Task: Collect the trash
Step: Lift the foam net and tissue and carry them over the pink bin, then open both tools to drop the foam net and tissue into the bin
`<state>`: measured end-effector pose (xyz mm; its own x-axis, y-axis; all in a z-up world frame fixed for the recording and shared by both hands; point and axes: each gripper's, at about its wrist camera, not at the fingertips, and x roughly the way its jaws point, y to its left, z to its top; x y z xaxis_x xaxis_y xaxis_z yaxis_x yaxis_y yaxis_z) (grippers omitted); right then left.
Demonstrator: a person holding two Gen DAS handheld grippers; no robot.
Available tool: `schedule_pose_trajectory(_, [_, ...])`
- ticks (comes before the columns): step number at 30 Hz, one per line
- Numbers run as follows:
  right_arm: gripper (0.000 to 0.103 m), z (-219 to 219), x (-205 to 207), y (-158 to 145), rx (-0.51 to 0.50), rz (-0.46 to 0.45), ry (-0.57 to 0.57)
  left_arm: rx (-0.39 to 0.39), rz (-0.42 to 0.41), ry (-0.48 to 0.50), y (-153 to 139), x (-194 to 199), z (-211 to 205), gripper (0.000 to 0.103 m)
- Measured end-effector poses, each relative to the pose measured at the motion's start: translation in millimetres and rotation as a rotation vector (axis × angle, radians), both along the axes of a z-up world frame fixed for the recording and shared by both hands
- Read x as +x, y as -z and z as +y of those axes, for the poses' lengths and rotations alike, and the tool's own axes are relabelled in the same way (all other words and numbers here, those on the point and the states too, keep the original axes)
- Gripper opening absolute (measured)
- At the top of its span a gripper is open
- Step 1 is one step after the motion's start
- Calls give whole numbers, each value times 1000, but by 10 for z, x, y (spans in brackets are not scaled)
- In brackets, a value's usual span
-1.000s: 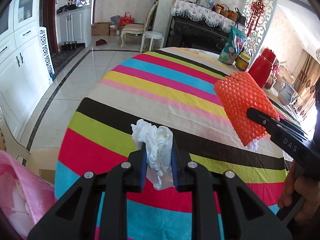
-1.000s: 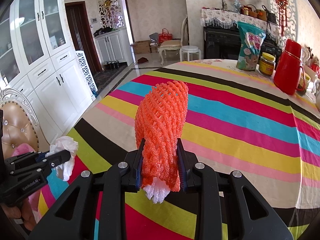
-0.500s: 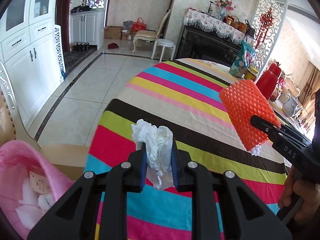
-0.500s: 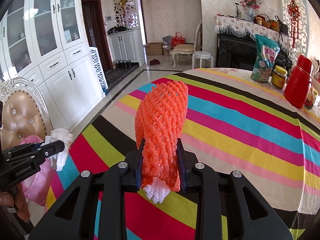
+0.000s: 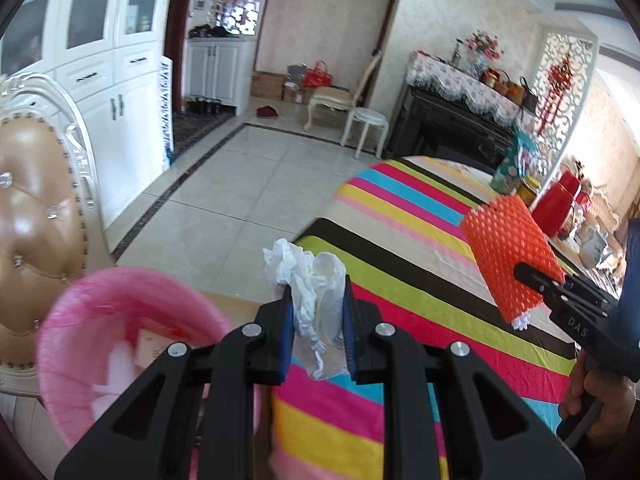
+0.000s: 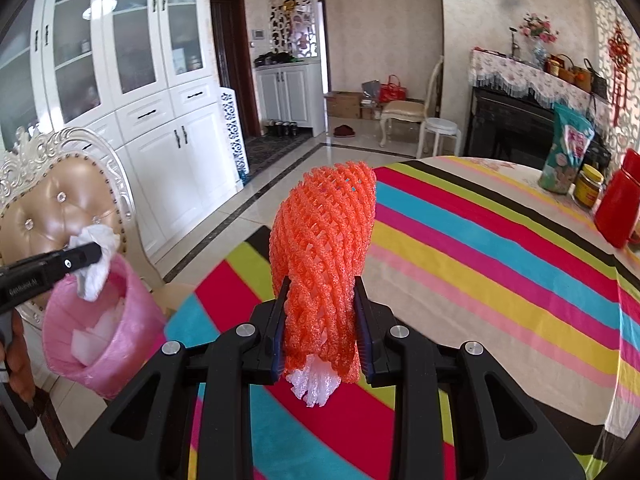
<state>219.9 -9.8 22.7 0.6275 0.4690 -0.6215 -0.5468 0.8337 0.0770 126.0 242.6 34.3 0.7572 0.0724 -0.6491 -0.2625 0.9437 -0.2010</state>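
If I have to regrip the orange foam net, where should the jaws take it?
Take the orange foam net low on its narrowed end, just above the white foam tuft, pads on its two flat sides as the right gripper has it now. That bunched part looks firmer; the wide top would likely squash.

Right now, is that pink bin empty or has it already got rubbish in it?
Not empty. The pink-lined bin already holds white scraps at its bottom, seen from the right wrist view; how full it is cannot be told.

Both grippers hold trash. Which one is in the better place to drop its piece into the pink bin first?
Left. The left gripper holds the white tissue just over the pink bin. The right gripper, shut on the orange foam net, is above the striped table.
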Motion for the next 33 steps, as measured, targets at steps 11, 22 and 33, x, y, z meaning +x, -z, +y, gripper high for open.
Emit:
schedule_pose_trajectory(11, [28, 593, -526, -193, 17, -16, -98, 7, -42, -107, -173, -720, 639, 20])
schedule_pose_trajectory(22, [28, 1355, -1109, -184, 20, -4, -223, -5, -72, -155, -201, -1147, 1021, 21])
schedule_pose_trajectory(33, [28, 1961, -1430, -38, -7, 13, -299, -21, -68, -183, -150, -1302, 1273, 25])
